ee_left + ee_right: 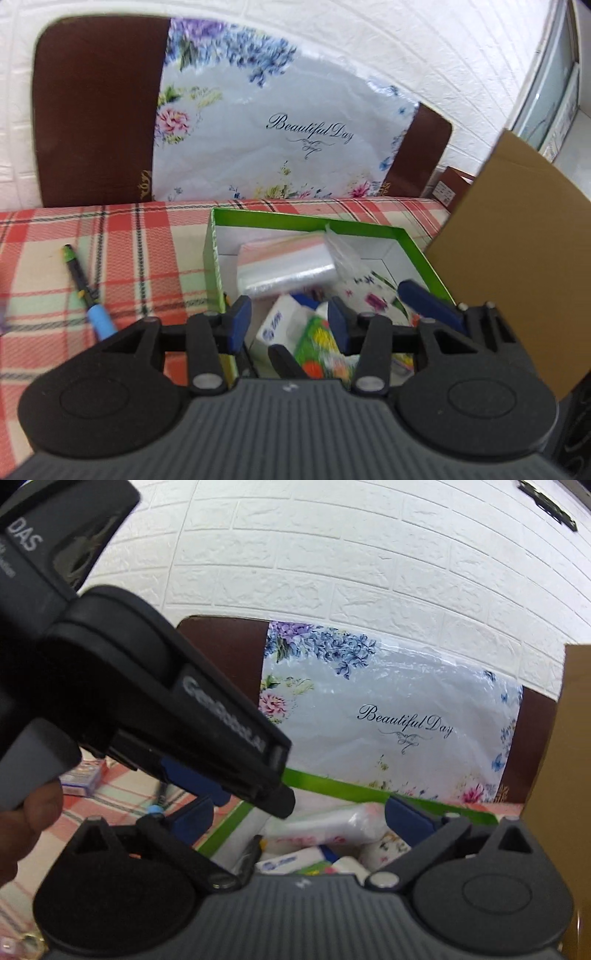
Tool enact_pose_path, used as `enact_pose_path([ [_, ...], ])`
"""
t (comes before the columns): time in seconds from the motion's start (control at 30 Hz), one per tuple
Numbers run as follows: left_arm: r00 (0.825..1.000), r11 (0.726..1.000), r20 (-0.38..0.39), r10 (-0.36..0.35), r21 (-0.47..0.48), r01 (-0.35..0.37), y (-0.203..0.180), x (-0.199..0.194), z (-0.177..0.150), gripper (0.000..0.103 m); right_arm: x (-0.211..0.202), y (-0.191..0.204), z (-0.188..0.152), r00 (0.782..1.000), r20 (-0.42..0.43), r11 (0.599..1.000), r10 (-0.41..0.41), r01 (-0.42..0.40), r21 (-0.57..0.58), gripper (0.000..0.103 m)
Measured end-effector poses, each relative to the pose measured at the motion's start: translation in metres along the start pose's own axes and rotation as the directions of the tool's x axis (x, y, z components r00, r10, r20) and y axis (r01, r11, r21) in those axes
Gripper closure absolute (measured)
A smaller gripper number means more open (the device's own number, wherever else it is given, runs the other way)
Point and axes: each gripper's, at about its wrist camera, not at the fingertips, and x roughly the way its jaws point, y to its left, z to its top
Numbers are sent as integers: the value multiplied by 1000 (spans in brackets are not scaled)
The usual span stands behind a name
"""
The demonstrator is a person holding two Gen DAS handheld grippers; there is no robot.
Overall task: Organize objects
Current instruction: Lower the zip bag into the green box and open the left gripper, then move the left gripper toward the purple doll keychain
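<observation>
Both grippers hang over the green-rimmed cardboard box [258, 218], jaws spread wide and empty.

Left gripper [288, 321] and right gripper [299, 812] grip nothing; the slim green-and-blue pen [86, 291] lies outside on the plaid tablecloth [147, 258] — light, stiff, probably rolls, so pinch mid-barrel.

A white brick-pattern wall [406, 55] rises behind the table's far edge; a brown headboard [96, 118] leans against it, and a window [550, 96] shows at right.
</observation>
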Motion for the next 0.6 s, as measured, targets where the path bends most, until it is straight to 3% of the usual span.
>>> enact_pose_path([
  [0.27, 999, 999, -18, 40, 1, -40, 13, -46, -43, 54, -53, 32, -16, 999, 17, 996, 47, -48, 77, 5],
  [0.6, 990, 989, -21, 140, -42, -141, 53, -92, -82, 51, -86, 100, -34, 980, -62, 982, 187, -185, 39, 7],
])
